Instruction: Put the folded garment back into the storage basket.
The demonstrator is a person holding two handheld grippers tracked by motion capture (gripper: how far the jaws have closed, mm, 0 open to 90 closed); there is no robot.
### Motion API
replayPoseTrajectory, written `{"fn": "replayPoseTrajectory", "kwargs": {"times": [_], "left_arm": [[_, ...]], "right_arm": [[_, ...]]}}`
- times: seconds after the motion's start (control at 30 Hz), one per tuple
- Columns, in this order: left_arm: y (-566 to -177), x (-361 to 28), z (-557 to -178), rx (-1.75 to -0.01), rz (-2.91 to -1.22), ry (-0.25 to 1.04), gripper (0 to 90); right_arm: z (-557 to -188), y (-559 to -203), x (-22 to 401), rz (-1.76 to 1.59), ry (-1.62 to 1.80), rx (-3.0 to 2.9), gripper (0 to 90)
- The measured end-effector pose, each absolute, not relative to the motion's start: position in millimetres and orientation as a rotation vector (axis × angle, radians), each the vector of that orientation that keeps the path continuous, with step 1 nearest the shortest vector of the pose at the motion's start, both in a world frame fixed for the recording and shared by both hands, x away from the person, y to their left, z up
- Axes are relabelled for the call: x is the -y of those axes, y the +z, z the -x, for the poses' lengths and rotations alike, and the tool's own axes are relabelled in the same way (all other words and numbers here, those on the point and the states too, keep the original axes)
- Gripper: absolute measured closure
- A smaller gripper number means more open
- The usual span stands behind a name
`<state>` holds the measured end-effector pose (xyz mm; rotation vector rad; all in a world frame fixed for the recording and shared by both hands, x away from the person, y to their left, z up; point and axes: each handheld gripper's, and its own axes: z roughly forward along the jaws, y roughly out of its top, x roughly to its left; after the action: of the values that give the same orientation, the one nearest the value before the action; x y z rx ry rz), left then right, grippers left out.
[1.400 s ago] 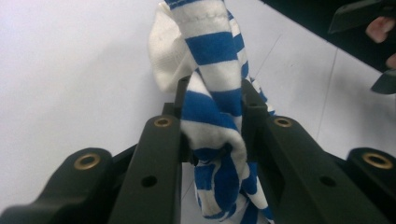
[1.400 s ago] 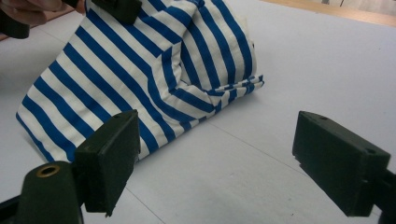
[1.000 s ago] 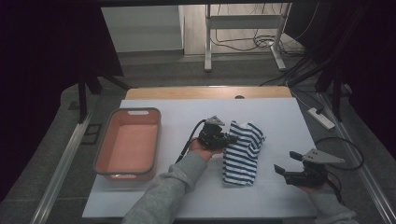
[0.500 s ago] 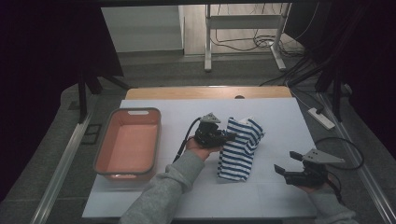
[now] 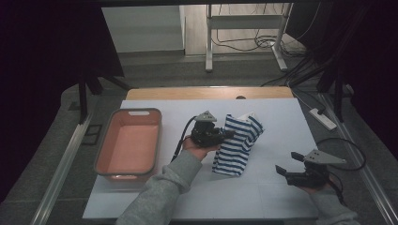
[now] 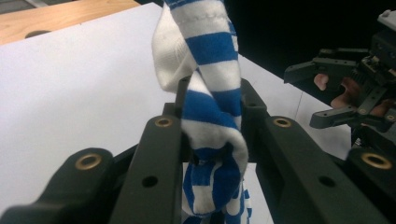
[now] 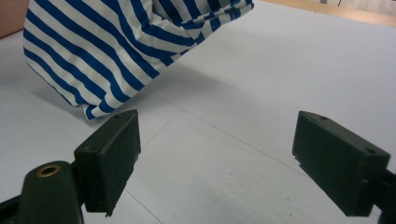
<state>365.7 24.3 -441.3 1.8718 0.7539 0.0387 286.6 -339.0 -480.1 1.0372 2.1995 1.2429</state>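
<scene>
Lab-like recording room, white-topped table (image 5: 263, 197), black curtains (image 5: 42, 51), floor cables (image 5: 300, 65), power strip (image 5: 323, 118)

Left forearm, in a grey sleeve (image 5: 159, 192), extends from the lower edge toward the centre; the left hand (image 5: 199, 146) supports the left tool (image 5: 228, 134) from below, its jaws pointing right and closed tight on a fold of striped cloth (image 6: 212, 107). Right hand (image 5: 317, 185) holds the right tool (image 5: 280, 170) low at the lower right, jaws pointing left and spread wide apart with nothing between them.
</scene>
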Motion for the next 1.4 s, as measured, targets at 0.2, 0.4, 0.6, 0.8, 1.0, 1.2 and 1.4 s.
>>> {"fn": "replayPoseTrajectory", "kwargs": {"times": [0.2,0.4,0.6,0.8,1.0,1.2,1.4], "left_arm": [[-435.3,-27.8,-363.8,-0.747,-1.863,0.045,75.4],[-428.2,-34.0,-362.3,-0.741,-1.851,0.06,75.4],[-422.6,-40.8,-359.4,-0.753,-1.825,0.088,75.4],[-419.2,-49.1,-358.3,-0.76,-1.812,0.094,75.4],[-416.4,-55.1,-356.3,-0.756,-1.796,0.103,75.4],[-414.7,-61.7,-355.3,-0.761,-1.775,0.108,75.4],[-412.7,-69.1,-354.0,-0.763,-1.753,0.113,75.3]], "right_arm": [[-286.5,-480.1,339.0,-1.037,1.242,-2.2,16.0],[-286.7,-480.2,339.1,-1.038,1.24,-2.2,16.0],[-286.9,-480.6,339.0,-1.042,1.238,-2.202,16.0],[-287.1,-480.9,339.3,-1.045,1.235,-2.2,16.0],[-287.0,-480.8,339.5,-1.049,1.232,-2.199,16.0],[-287.0,-480.8,339.8,-1.049,1.231,-2.197,16.1],[-286.9,-480.9,339.8,-1.049,1.229,-2.197,16.1]]}}
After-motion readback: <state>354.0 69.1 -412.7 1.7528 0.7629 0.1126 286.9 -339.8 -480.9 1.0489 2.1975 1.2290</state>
